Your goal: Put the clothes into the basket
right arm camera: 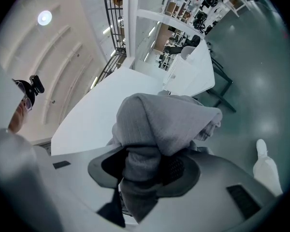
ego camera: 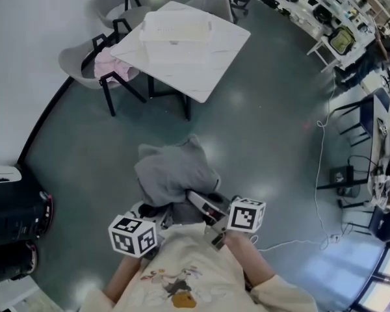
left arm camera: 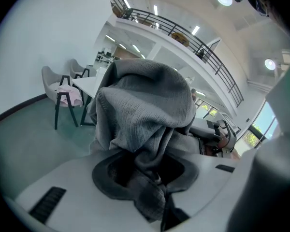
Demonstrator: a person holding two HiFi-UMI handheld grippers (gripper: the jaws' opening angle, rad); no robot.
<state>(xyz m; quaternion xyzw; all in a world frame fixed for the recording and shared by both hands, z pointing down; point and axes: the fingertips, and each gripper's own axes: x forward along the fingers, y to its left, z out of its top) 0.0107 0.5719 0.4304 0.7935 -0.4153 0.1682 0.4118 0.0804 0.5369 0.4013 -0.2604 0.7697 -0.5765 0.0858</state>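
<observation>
My left gripper (left arm camera: 150, 178) and right gripper (right arm camera: 144, 173) each pinched the sweater (ego camera: 173, 171); the basket (ego camera: 177, 26) stood well off; carrying and dropping remained.

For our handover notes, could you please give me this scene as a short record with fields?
held item: grey garment, bunched, lifted off the floor
left gripper: jaws closed on a fold of the grey garment
right gripper: jaws closed on another fold of it
basket: white, on the white table, across the room from the person
other clothes: pink garment on the chair beside the table
task state: grey garment not yet in the basket
</observation>
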